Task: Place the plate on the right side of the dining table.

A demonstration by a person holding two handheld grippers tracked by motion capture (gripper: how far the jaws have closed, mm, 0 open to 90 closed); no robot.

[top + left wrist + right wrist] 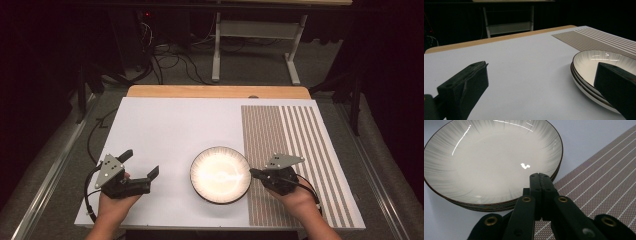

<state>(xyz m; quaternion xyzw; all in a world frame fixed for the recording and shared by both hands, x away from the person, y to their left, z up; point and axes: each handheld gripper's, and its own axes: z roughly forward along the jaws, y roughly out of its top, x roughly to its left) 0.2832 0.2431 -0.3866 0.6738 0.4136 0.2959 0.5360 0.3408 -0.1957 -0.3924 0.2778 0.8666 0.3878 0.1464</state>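
Flanking the stack of plates (220,175) on the white table (165,130): left gripper (141,169) just left of the stack, jaws spread wide, likely ready to take the rim. Right gripper (253,173) at the stack's right rim, jaws pressed together, pinching nothing, tips over the edge. Stack sits just left of the striped mat (300,150), probably a drop spot.

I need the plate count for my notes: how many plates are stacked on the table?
3, judging by rims: the top plate, one below it, one at the bottom, all stacked beside the striped mat. More may be hidden.
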